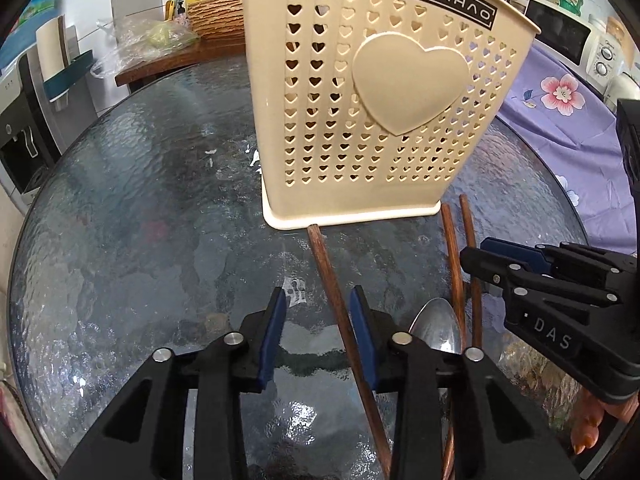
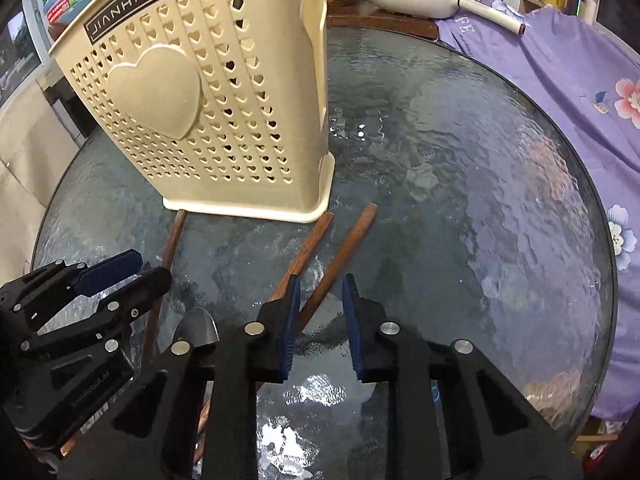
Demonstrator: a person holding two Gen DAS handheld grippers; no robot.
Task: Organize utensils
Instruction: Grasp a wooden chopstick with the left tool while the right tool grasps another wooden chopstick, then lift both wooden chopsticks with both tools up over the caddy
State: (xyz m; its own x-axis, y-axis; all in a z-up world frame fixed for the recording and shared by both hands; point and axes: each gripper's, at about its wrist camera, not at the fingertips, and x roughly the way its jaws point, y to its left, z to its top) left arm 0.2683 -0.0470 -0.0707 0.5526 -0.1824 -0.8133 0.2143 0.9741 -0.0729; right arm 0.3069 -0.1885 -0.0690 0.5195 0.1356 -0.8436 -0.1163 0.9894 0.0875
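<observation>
where the glass table (image 1: 140,200) ends, purple cloth (image 1: 560,128) apparently drapes.

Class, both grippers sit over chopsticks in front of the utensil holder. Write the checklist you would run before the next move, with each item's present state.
1. Left gripper straddles the left chopstick: ok, it lies between the fingers.
2. Right gripper straddles the right chopstick: ok.
3. Pads press on the chopsticks: not ok, a gap shows in each gripper.
4. Middle chopstick is free of the right gripper: cannot tell, it runs behind one finger.
5. Utensil holder stands upright on the glass table: ok.
6. Holder's top opening is free: cannot tell, it is out of view.
</observation>
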